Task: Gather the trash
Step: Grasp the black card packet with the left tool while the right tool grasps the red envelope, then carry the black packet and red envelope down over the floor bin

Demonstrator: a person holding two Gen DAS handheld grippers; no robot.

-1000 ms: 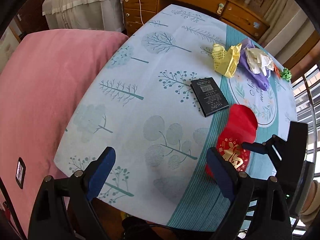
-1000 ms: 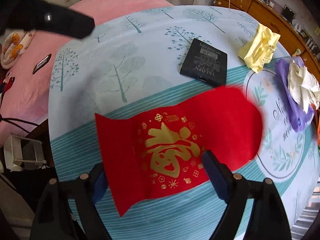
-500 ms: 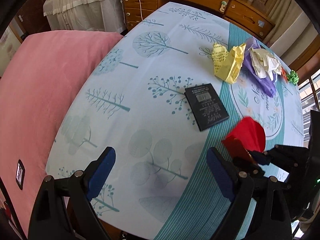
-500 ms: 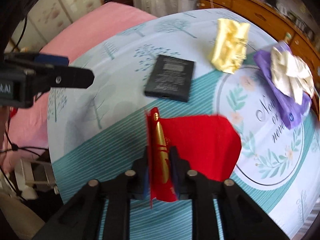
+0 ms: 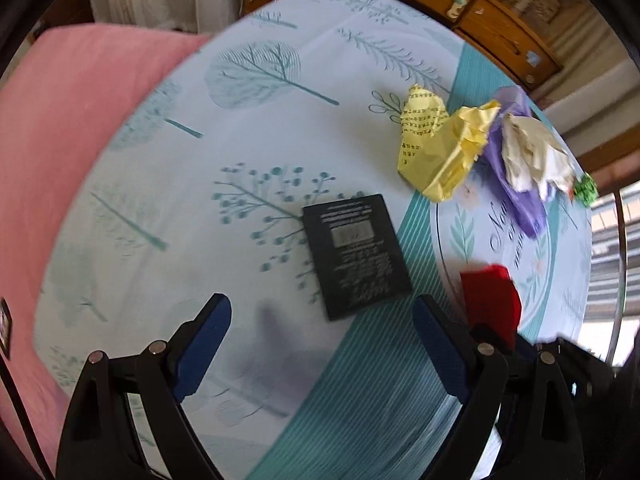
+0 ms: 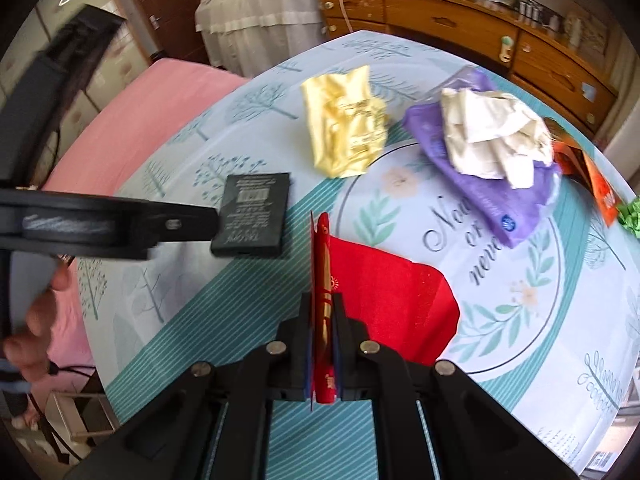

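Red paper pinched in my right gripper; left gripper coming over the black battery.

My right gripper [image 6: 323,344] has its jaws pressed together on the folded edge of the red paper [image 6: 384,300], the rest of the sheet hanging off to the right, apparently clear of the tablecloth [image 6: 160,320]. My left gripper [image 5: 320,344] is spread wide, nothing between the pads, pointing steeply down with the black battery [image 5: 356,256] just ahead of it. The crumpled yellow paper [image 5: 440,148], the white wad [image 5: 532,156] on the purple wrapper [image 5: 516,200] and a green scrap [image 5: 585,189] lie farther back. I judge this the pickup step: next I lower the left, straddle the battery's narrow sides and close. No bin in view.
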